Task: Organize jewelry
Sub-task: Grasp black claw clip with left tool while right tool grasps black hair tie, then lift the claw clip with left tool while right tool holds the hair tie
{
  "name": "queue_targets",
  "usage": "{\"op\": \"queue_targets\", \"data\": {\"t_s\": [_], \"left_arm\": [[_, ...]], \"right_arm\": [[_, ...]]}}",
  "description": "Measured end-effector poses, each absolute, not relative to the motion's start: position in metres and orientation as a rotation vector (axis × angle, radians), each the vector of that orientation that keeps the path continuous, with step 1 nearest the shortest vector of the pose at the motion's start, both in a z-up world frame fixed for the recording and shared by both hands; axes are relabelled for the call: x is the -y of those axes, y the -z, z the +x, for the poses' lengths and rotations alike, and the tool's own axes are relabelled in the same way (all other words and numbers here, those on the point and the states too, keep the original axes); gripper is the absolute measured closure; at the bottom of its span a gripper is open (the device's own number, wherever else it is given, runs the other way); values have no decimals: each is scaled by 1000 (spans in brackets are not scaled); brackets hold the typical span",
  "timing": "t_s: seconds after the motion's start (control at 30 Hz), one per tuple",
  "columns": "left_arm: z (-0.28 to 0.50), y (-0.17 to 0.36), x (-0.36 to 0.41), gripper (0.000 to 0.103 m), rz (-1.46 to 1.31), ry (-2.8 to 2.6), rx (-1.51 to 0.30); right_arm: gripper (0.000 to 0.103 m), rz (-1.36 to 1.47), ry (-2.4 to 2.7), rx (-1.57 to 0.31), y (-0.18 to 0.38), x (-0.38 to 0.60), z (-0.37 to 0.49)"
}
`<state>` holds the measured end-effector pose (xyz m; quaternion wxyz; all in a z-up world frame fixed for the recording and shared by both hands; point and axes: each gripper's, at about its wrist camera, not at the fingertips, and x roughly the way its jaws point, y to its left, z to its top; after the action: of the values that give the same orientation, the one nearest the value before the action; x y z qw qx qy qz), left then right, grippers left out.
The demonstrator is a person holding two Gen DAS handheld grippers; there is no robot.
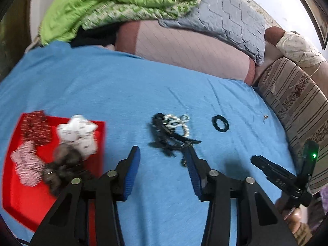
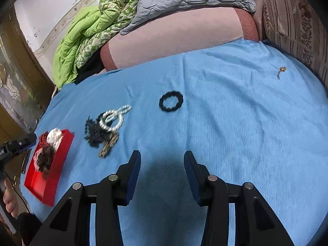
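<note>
A red tray point(image 1: 18, 201) lies on the blue bedsheet at the left, with several scrunchies in it, white point(image 1: 79, 132), patterned and dark. It also shows in the right wrist view point(image 2: 61, 153). A pile of jewelry point(image 1: 172, 131) lies mid-sheet: a pearl strand point(image 2: 113, 119) over black pieces. A black ring-shaped band point(image 1: 220, 123) lies apart to the right point(image 2: 171, 100). A small earring point(image 2: 281, 69) lies far right. My left gripper point(image 1: 163, 155) is open and empty, just before the pile. My right gripper point(image 2: 162, 160) is open and empty over bare sheet.
Folded green quilt point(image 1: 114, 6), grey quilt point(image 1: 221, 20) and a pink bolster point(image 1: 184, 47) line the back of the bed. A striped cushion point(image 1: 297, 106) bounds the right. The right gripper's body point(image 1: 287, 176) shows in the left wrist view.
</note>
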<state>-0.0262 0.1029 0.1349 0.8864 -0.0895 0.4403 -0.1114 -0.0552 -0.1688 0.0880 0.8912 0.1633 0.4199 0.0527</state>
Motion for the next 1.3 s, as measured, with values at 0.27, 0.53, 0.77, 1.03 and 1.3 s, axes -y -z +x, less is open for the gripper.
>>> {"op": "queue_targets", "data": {"t_s": [0.27, 0.53, 0.77, 1.03, 1.3], "left_arm": [[28, -107, -70, 63, -223, 279, -1003], [54, -81, -55, 63, -252, 289, -1081], [66, -62, -45, 78, -251, 293, -1131], [64, -58, -30, 76, -207, 293, -1111], [60, -68, -28, 103, -202, 306, -1074]], "right_arm": [[55, 341, -102, -877, -67, 180, -5], [55, 322, -115, -874, -56, 174, 45], [55, 314, -98, -895, -42, 171, 69], [64, 268, -80, -919, -32, 163, 81], [95, 314, -80, -914, -32, 172, 79]]}}
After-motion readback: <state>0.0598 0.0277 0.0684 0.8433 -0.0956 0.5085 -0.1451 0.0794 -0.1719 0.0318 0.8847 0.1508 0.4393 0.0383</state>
